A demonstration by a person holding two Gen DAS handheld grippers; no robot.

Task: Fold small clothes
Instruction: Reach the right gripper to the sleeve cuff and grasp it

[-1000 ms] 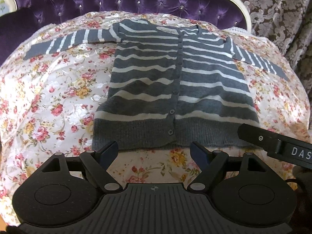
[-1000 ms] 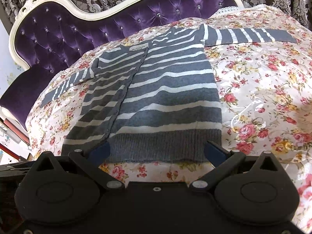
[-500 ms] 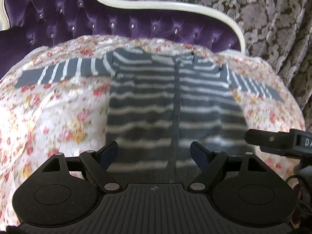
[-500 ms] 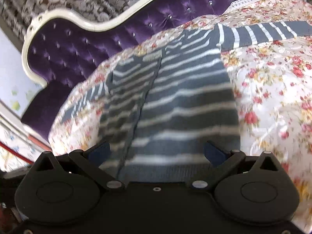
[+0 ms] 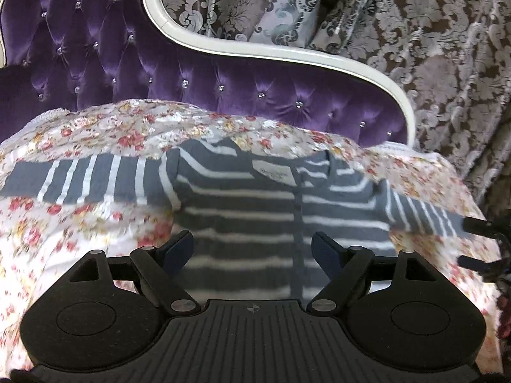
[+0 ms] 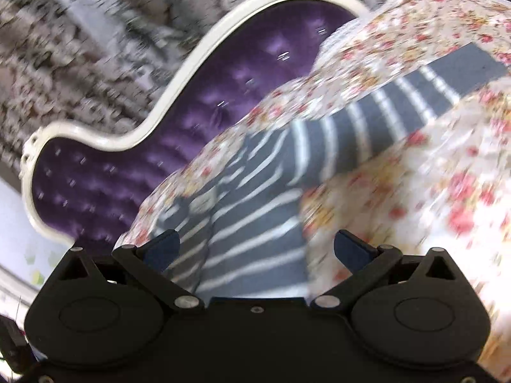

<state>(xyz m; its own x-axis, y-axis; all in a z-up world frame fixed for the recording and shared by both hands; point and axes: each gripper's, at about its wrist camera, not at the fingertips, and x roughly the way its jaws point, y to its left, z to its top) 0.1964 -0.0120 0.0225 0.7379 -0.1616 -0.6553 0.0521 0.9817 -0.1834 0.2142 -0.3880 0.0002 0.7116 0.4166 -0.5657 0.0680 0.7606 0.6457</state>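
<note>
A small grey knitted cardigan with white stripes (image 5: 242, 210) lay spread flat, front up, on a floral bedspread of pale cloth with red and yellow roses (image 5: 73, 233). Its body ran from the near middle of the bed toward the far side, with the neck label at the far end and both sleeves stretched straight out, one to the left and one to the right.

The left gripper (image 5: 252, 249) hung above the cardigan's lower body, its two blue-tipped fingers standing wide apart with nothing between them but the cloth below; whether they touched it could not be told. In its view the left sleeve ended well short of the bed's left edge, with bare bedspread all round it. The right sleeve's cuff lay just beside the dark tips of the other tool at the right edge of the view.

The right gripper (image 6: 255, 249) also stood with fingers spread and empty, tilted, over the cardigan (image 6: 255, 223) near its right side seam. That view was badly blurred. To its right the bedspread (image 6: 447, 191) was open and bare, with the right sleeve lying across it farther off.

Beyond the bed's far edge rose a purple tufted velvet headboard with a white curved frame (image 5: 134, 63), and behind it a grey and brown damask curtain (image 5: 431, 48).
</note>
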